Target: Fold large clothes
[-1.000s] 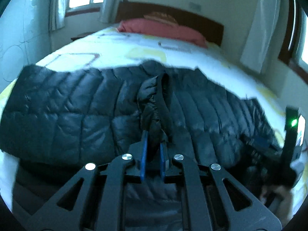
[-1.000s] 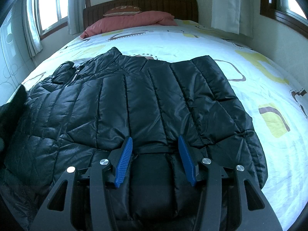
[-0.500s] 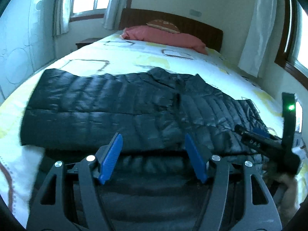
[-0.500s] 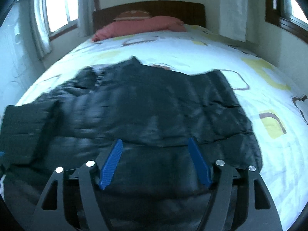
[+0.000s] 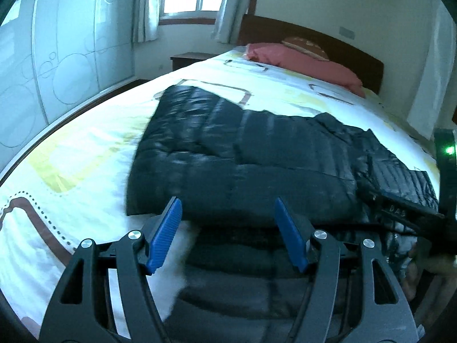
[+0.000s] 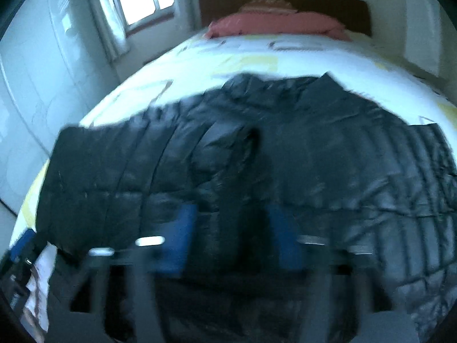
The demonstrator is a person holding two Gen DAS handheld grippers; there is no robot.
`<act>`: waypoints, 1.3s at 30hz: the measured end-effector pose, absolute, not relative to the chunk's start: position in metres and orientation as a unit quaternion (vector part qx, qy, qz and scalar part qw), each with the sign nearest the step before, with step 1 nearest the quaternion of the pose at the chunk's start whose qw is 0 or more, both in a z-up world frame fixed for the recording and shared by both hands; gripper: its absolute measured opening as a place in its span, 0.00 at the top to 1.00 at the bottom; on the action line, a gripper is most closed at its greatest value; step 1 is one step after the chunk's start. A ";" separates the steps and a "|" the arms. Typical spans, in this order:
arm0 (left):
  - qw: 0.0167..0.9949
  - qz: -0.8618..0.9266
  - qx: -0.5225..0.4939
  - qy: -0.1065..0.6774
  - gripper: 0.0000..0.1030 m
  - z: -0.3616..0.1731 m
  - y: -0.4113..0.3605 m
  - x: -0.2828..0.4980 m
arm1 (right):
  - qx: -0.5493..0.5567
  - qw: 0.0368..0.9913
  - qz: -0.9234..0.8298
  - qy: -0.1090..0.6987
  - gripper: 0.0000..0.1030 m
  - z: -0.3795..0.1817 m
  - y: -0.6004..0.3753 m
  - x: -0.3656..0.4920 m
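Note:
A large black quilted puffer jacket (image 5: 257, 154) lies spread flat on the bed; it fills the right wrist view (image 6: 257, 157) too. My left gripper (image 5: 228, 231) is open and empty, at the jacket's near left edge, over the hem. My right gripper (image 6: 231, 237) is blurred by motion; its blue pads stand apart, open, over the jacket's near middle. The other gripper's body shows at the right edge of the left wrist view (image 5: 445, 200).
The bed (image 5: 85, 171) has a white sheet with yellow and brown shapes. Pink pillows (image 5: 300, 60) and a dark headboard (image 5: 314, 37) are at the far end. A wardrobe wall (image 5: 57, 57) and nightstand (image 5: 188, 58) stand left of the bed.
My left gripper let go of the jacket fold, opened, and swung left towards the hem's left side. My right gripper stayed open and swung left, now blurred.

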State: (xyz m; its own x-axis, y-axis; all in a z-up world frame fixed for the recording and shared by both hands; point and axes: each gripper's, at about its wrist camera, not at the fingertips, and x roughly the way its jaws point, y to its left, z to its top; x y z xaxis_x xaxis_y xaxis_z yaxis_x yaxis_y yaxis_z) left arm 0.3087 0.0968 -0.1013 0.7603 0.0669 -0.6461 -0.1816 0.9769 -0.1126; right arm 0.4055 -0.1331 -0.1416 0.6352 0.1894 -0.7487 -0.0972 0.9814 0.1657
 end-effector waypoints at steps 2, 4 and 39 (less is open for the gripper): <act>0.935 0.066 -0.083 0.339 0.35 -0.101 0.103 0.307 | 0.050 0.907 0.076 0.412 0.80 -0.138 -0.132 0.403; 0.937 0.063 -0.088 0.332 0.35 -0.097 0.108 0.304 | 0.047 0.913 0.070 0.398 0.81 -0.131 -0.138 0.398; 0.938 0.067 -0.011 0.339 0.35 -0.096 0.067 0.423 | 0.075 0.927 -0.073 0.361 0.47 -0.118 -0.308 0.415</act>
State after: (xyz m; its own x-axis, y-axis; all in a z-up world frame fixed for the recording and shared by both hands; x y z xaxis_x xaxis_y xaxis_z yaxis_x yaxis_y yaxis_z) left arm 0.4232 0.0666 -0.0962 0.7609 0.1187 -0.6379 -0.1342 0.9907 0.0243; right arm 0.4150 -0.3077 -0.1184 0.7286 -0.0820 -0.6801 0.1897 0.9781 0.0853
